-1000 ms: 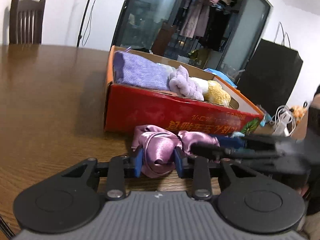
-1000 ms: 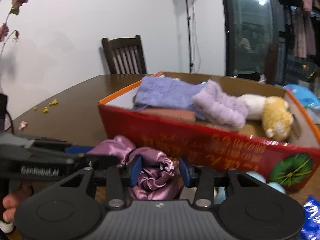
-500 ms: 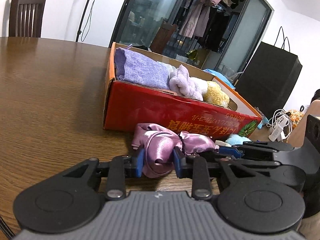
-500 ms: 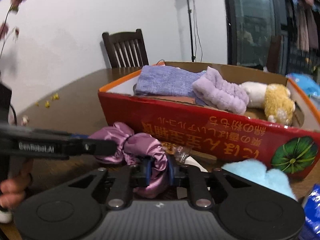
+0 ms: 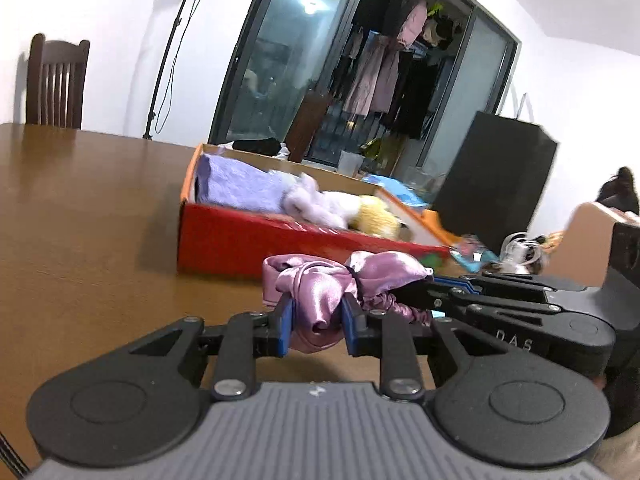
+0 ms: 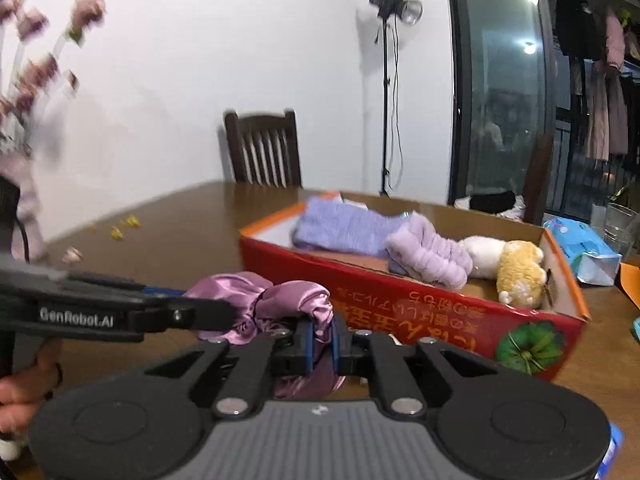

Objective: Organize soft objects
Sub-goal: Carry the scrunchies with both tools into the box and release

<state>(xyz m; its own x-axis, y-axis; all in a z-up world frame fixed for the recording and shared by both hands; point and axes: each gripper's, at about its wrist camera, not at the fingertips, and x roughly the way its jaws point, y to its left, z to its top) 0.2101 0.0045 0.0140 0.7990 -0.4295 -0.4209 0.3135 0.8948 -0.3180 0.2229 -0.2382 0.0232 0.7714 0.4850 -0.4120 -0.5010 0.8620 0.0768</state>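
Satin cloth (image 5: 320, 292) is pinched from both ends and hangs clear of the table (image 5: 80, 220), just in front of the box (image 6: 400, 300). Left gripper (image 5: 314, 326) has a thick fold between its blue pads and its jaws are closing on it; right gripper (image 6: 322, 340) is clamped nearly all the way down on a thin bunch at the other end. Main risk: satin is slick and the right grip holds very little material (a thin gathered edge, as far as I can tell), so any pull apart between the two hands could slide it out, and the cloth would swing from the left gripper and drag across the table. Second risk: the loose tail under the right gripper hangs low and could snag the box's near wall on the way over, tugging the cloth out or shoving the box. Third: the box already holds a towel (image 6: 344, 226), a headband (image 6: 430, 254) and a plush (image 6: 518, 270), so free floor is mostly along the near side; a careless drop leaves satin draped over the rim instead of inside. Both views are motion-blurred, so exact clearance to the rim is hard to judge.
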